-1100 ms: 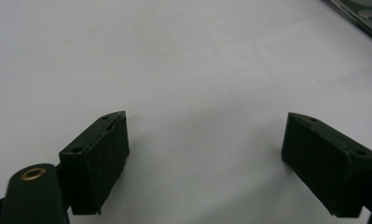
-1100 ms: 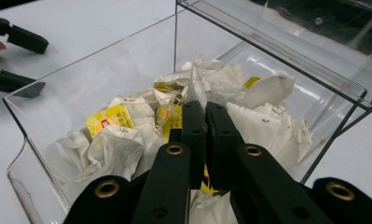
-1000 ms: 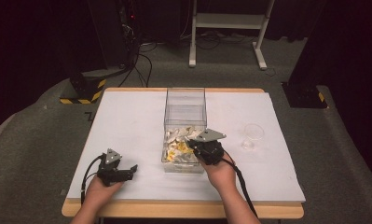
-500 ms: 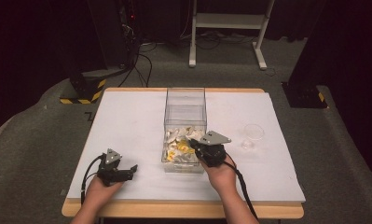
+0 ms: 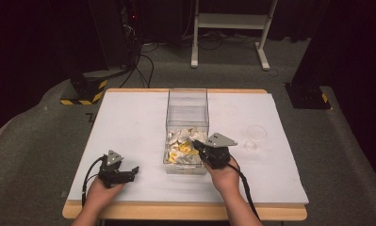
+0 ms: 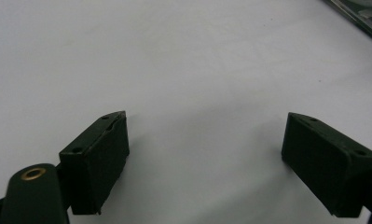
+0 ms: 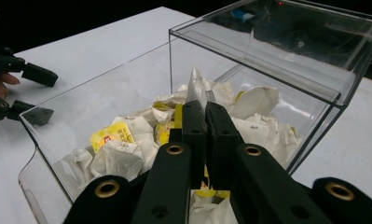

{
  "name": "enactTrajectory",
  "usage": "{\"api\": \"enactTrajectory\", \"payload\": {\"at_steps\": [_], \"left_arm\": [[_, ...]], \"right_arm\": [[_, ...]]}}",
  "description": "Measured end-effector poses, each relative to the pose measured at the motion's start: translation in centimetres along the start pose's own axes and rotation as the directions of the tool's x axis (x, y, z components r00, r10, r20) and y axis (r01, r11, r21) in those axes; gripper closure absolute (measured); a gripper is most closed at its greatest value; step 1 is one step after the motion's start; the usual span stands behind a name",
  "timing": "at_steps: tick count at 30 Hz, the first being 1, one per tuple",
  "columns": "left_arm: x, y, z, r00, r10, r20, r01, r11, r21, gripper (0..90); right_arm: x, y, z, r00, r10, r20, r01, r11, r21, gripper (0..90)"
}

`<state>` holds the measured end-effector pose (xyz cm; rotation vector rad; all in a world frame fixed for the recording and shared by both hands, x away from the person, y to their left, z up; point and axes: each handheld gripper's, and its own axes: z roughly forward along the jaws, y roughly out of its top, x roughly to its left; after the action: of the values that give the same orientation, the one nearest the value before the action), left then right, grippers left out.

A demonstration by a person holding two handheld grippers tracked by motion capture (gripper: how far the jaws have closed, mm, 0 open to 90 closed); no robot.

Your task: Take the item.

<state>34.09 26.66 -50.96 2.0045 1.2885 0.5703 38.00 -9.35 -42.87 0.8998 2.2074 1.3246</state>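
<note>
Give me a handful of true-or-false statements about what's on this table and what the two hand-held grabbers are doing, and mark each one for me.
1. The clear box holds crumpled white and yellow packets. True.
2. The right gripper has its jaws spread wide. False: they are closed together, with the tip of a white packet pinched between them over the box.
3. The left gripper holds a packet. False: its jaws are open with nothing between them, over the bare white table.
4. A small clear cup stands on the table to the right of the box. True.
5. The left gripper is inside the box. False: it sits on the table, left of the box.
</note>
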Motion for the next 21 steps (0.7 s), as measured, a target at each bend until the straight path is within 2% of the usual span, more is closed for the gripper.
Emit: {"api": "enactTrajectory", "payload": {"at_steps": [9, 11, 21], "left_arm": [[0.0, 0.0, 0.0, 1.0, 0.0, 0.0, 0.0, 1.0, 0.0, 15.4], [0.0, 0.0, 0.0, 1.0, 0.0, 0.0, 0.0, 1.0, 0.0, 15.4], [0.0, 0.0, 0.0, 1.0, 0.0, 0.0, 0.0, 1.0, 0.0, 15.4]], "right_arm": [[-0.2, 0.1, -0.8, 0.9999, 0.007, 0.01, -0.006, 0.9985, -0.054, 87.7], [-0.2, 0.2, -1.1, 0.9999, 0.012, 0.011, -0.011, 0.9967, -0.081, 87.7], [-0.4, 0.8, -2.4, 0.9996, 0.016, 0.023, -0.013, 0.9886, -0.15, 87.7]]}}
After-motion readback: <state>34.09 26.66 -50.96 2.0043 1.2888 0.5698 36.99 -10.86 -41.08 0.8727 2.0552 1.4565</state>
